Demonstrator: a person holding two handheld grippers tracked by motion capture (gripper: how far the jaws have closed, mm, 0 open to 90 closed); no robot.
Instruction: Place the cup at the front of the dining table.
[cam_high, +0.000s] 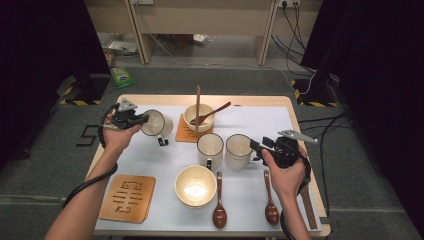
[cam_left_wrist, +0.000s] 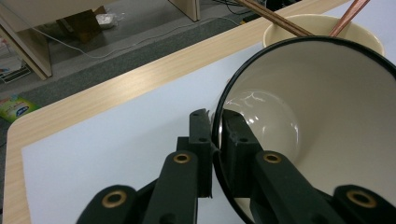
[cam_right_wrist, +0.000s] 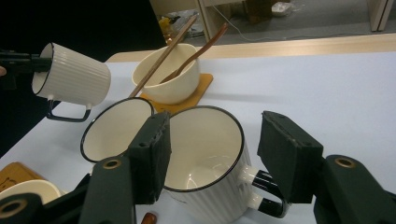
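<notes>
Left gripper clamps rim of tilted ribbed mug, mouth toward gripper, handle down. Right gripper open, jaws straddling upright mug; its handle beside right jaw.

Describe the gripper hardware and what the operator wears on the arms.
Both grippers, left gripper and right gripper, are black, each topped by a grey three-cornered plate and trailing a black cable. The fingers are flat black blocks on brass-riveted links. Forearms are bare, with no sleeves or gloves.
</notes>
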